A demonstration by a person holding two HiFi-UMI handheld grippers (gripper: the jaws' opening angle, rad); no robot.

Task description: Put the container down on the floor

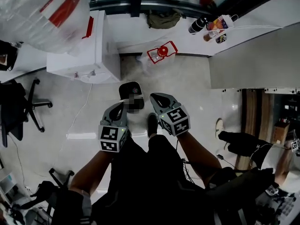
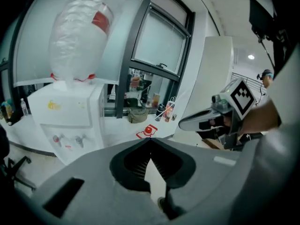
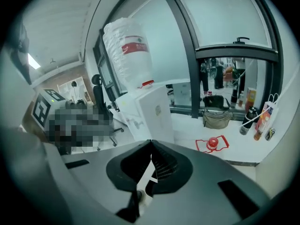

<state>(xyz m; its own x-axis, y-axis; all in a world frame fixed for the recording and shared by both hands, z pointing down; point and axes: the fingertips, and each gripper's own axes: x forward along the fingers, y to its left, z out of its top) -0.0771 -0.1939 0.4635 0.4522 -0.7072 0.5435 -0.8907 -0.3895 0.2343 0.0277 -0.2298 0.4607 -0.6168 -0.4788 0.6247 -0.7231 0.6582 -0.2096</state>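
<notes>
Nearest the lens is the person's dark-clothed body, with both arms held in front of it. The pale floor (image 1: 187,86) spreads out below. The water dispenser (image 1: 101,46) stands at its far left, carrying a big clear bottle (image 1: 42,13). A white ledge (image 1: 140,36) runs under the windows, and an office chair (image 1: 28,104) stands at the left.

The container (image 1: 161,53), clear with a red rim, appears to stand on the floor at the foot of that ledge, just right of the dispenser and well apart from both hands. The left tool (image 2: 150,140) is closed tip to tip with nothing in it. The right tool (image 3: 150,144) is closed and empty too.

By this layout the set-down looks finished, and both tools are clear of the container. All that seems left is to hold off or step back.

Open floor lies between the person's feet and the container. The tight spots are the dispenser's corner, the ledge edge behind the container, a thin cable (image 1: 79,114) trailing across the floor on the left, and clutter near the person's right side.
</notes>
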